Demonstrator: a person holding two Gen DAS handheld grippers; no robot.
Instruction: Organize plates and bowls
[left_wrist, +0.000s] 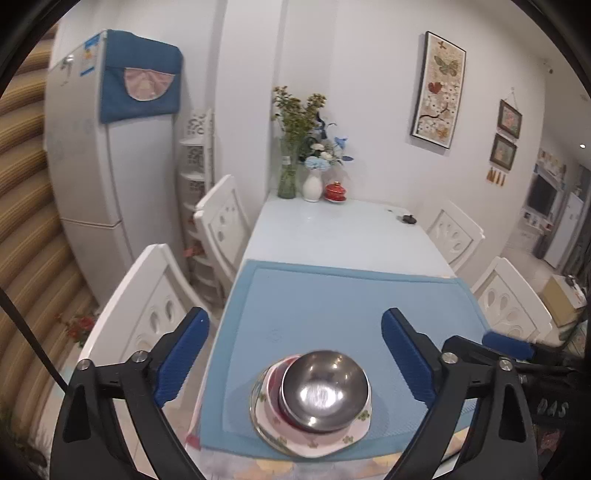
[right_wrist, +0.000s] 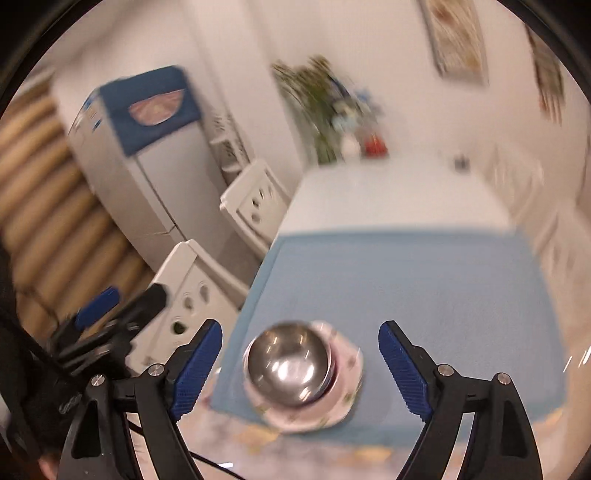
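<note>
A: Where do we see the bowl?
B: Stacked on plates at the mat's near edge.
A: Our grippers?
B: Left and right both gape wide above it, holding nothing.

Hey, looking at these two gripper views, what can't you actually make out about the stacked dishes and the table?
- Dishes under the steel bowl: left wrist view, the bowl hides how many lie on the floral plate.
- Plate pattern: right wrist view, motion blur.
- Small dark object far on the table: both views, too small to identify.
- Table's near edge: cut off by frame bottom.
</note>
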